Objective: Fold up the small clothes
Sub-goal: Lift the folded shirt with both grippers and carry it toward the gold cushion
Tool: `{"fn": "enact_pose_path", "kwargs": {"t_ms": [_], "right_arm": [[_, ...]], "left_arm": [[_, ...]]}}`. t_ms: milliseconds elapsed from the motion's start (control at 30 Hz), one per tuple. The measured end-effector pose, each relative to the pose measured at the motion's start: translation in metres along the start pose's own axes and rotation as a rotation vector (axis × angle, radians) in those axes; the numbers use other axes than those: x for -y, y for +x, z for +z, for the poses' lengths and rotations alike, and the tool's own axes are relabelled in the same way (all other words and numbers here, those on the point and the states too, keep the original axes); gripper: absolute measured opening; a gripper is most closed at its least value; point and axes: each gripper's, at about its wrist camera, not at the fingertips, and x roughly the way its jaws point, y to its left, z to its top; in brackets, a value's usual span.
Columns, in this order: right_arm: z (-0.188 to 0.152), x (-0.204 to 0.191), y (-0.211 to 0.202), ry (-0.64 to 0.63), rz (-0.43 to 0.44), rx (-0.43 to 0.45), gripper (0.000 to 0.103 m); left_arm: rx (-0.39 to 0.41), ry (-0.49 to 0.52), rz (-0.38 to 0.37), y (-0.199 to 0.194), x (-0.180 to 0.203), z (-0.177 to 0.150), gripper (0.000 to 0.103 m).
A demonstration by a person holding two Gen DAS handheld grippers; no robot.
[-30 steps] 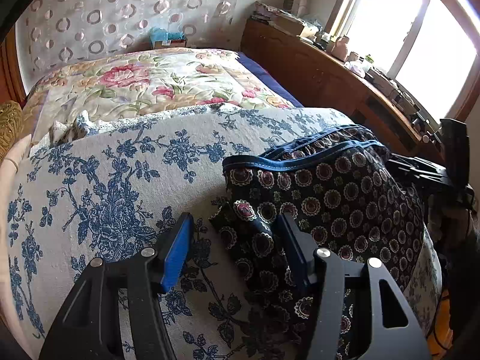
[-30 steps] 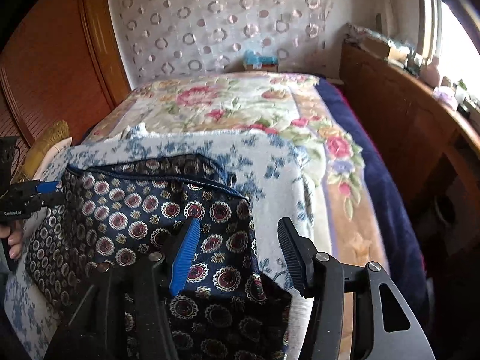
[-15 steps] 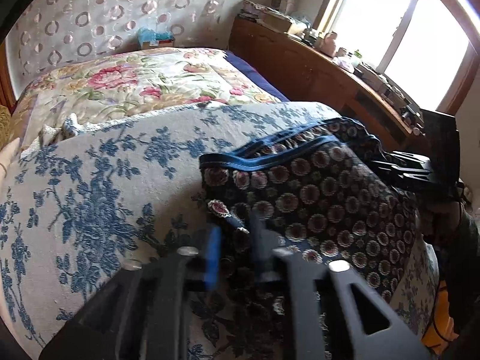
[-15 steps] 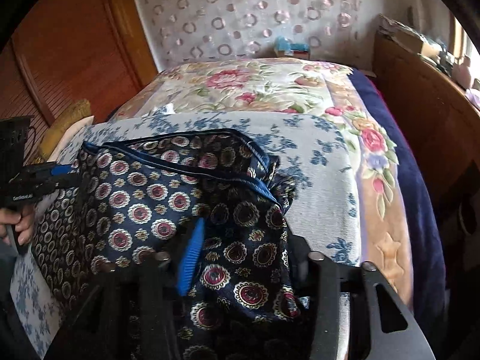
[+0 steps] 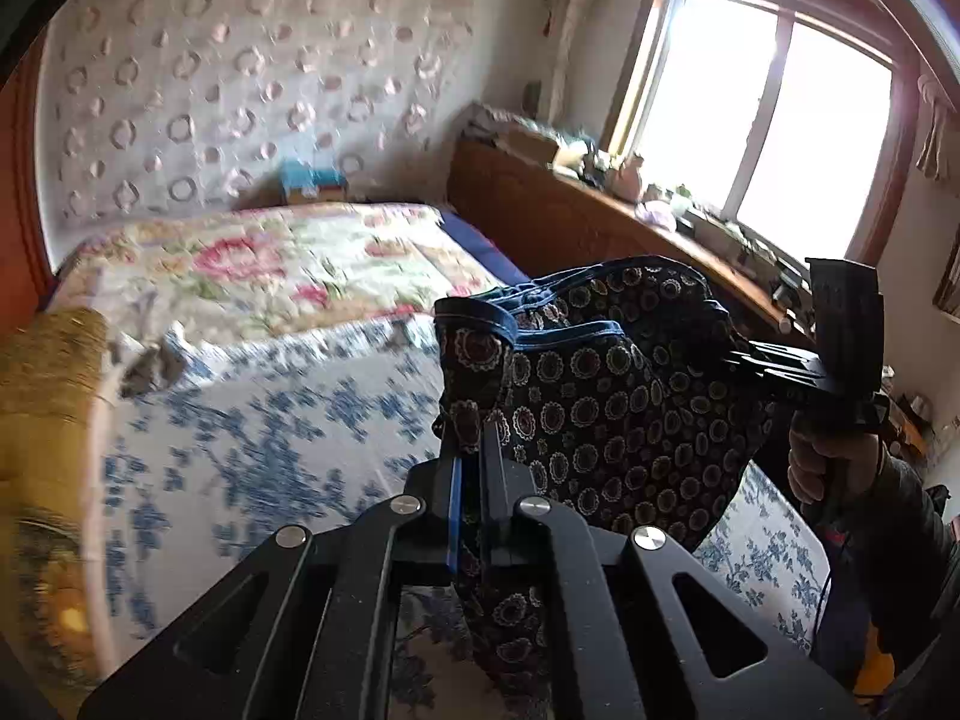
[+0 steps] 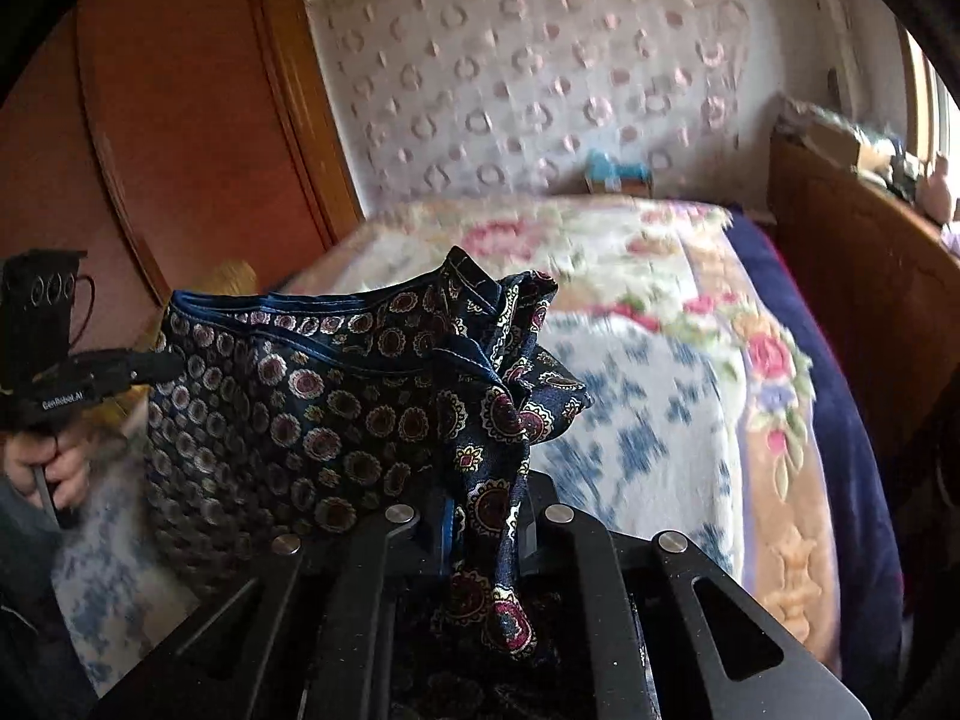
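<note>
Navy patterned garment (image 5: 606, 396) held up off the bed (image 5: 252, 420) (both ends pinched), left gripper (image 5: 471, 468) clamped on it, right gripper (image 6: 483, 510) closing on it.

Bed (image 5: 492, 252) — blue-floral cover (image 5: 288, 420), floral quilt (image 5: 258, 264)

Bed (image 5: 252, 396) as landmark: covered near its foot by a white blanket with blue flowers (image 5: 288, 450), farther up by a rose-patterned quilt (image 6: 630, 252). At its head, a blue tissue box (image 6: 618, 171) against a ring-patterned curtain (image 5: 210, 90). Along one side, a cluttered wooden cabinet (image 5: 558, 222) under a bright window (image 5: 762, 132). Opposite side, a wooden wardrobe (image 6: 174, 138).
</note>
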Motion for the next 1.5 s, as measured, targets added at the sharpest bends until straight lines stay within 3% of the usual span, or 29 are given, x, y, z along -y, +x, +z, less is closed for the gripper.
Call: {"fn": "enact_pose_path", "kwargs": {"t_ms": [333,833,1100,1333,1500], "right_arm": [[0.024,-0.043,0.005,-0.105,0.061,0.057,0.011],[0.077,-0.075,0.081,-0.300,0.154,0.055,0.011],[0.119,-0.114,0.110,-0.485,0.219,0.070,0.011],[0.159,-0.162,0.164,-0.671,0.305,0.030,0.011],[0.171,-0.203,0.219,-0.773,0.352,-0.032,0.011]], "left_arm": [[0.114,-0.013,0.121,-0.060,-0.033,-0.001,0.005],[0.218,-0.096,0.284,-0.123,-0.104,-0.022,0.004],[0.277,-0.187,0.329,-0.150,-0.139,-0.045,0.003],[0.288,-0.285,0.388,-0.167,-0.160,-0.080,0.003],[0.241,-0.354,0.445,-0.161,-0.182,-0.106,0.003]]}}
